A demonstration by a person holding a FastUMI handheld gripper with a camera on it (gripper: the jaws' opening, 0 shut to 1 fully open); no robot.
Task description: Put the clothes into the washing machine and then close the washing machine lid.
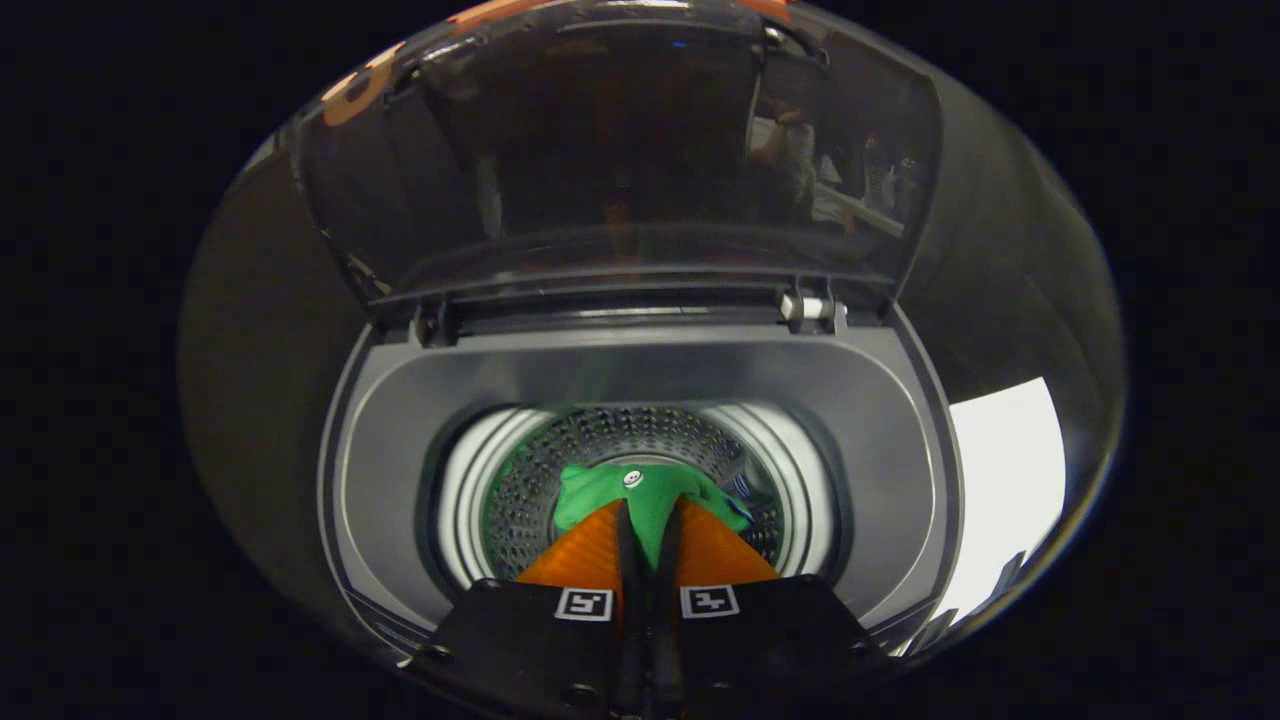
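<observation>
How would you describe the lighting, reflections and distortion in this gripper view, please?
In the gripper view, the fisheye bows the washing machine's grey rim into curves; light falls mainly on the perforated drum, its white ring glaring, while the surroundings stay dark; the raised transparent lid carries dim reflections; the green garment, pinched in the shut gripper, looks sharp and well lit.

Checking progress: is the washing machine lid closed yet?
No, the lid stands raised behind the drum while the gripper pinches green cloth.
</observation>
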